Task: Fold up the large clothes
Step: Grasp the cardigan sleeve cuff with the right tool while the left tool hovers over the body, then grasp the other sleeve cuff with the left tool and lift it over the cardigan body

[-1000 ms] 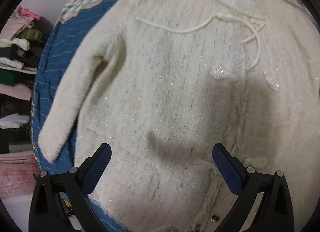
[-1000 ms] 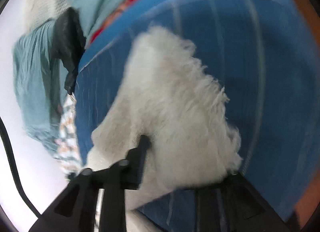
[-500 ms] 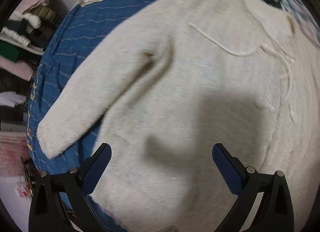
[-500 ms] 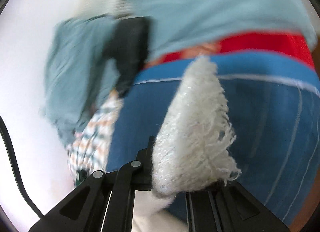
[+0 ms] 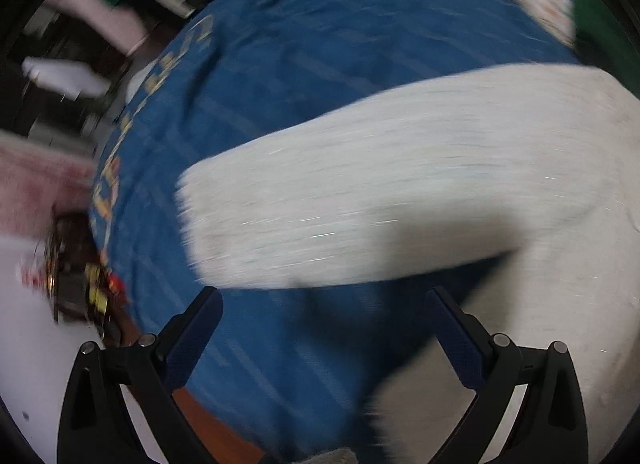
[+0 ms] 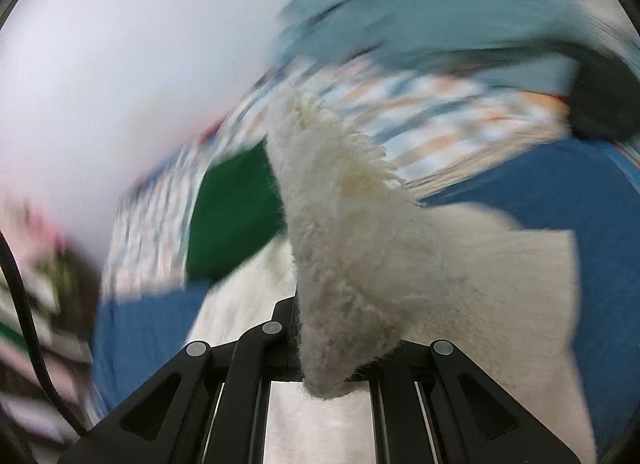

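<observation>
Swung off the sweater's body, the left gripper point(image 5: 322, 328) now hangs spread and empty over the blue bedspread point(image 5: 320, 64), just beside the cuff of the white sweater point(image 5: 400, 184) sleeve lying toward the bed's edge. From the right wrist, the right gripper point(image 6: 332, 348), jaws pressed together, pinches a fuzzy cuff lifted higher above the bed.

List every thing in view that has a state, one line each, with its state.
Left tool: open, empty, above the blue bedspread.
Right tool: shut on the sleeve end.
White fuzzy sweater: spread flat, left sleeve lying out sideways.
Right sleeve end: pinched, lifted off the bedspread.
</observation>
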The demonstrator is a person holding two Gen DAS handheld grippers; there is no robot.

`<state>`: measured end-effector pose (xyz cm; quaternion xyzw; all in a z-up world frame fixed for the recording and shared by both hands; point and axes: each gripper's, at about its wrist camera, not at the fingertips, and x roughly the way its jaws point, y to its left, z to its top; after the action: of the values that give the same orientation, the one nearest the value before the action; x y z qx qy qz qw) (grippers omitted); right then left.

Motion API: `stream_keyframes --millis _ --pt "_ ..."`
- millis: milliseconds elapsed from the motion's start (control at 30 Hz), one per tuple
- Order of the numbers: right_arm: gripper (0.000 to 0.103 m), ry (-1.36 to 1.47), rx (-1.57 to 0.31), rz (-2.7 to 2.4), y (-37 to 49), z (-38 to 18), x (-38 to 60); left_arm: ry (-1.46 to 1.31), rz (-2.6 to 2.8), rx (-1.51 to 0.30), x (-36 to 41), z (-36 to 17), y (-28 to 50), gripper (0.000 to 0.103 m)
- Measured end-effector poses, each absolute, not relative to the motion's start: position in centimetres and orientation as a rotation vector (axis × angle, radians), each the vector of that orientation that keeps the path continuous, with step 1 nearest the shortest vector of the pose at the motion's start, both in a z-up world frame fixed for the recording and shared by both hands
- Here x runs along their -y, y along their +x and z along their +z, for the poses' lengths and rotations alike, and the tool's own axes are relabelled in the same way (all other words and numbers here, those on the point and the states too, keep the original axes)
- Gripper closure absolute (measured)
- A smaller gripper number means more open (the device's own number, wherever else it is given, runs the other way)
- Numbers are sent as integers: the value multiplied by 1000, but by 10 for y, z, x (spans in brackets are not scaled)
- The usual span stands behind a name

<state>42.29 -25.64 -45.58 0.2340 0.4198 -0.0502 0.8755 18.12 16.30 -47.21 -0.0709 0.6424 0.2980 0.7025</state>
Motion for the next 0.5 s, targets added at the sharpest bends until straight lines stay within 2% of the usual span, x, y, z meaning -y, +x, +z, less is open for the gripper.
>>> stream_keyframes --millis 133,200,267,333,400,500 --pt "96 167 -1064 43 469 -538 109 -265 705 -1479 -204 -487 145 0" --pt "95 48 -1237 83 478 -594 59 -367 698 -1498 -221 -496 127 1" --pt "89 8 -1339 78 471 -625 39 -475 688 -1484 -234 -503 115 1" --pt "74 23 -1336 94 464 -621 32 -597 662 -1460 -244 -511 107 1" --pt "30 141 -1355 155 459 -608 41 -797 608 -1421 -256 -526 104 1" --pt "28 255 -1348 202 434 -583 51 -1002 566 -1324 -269 -542 109 5"
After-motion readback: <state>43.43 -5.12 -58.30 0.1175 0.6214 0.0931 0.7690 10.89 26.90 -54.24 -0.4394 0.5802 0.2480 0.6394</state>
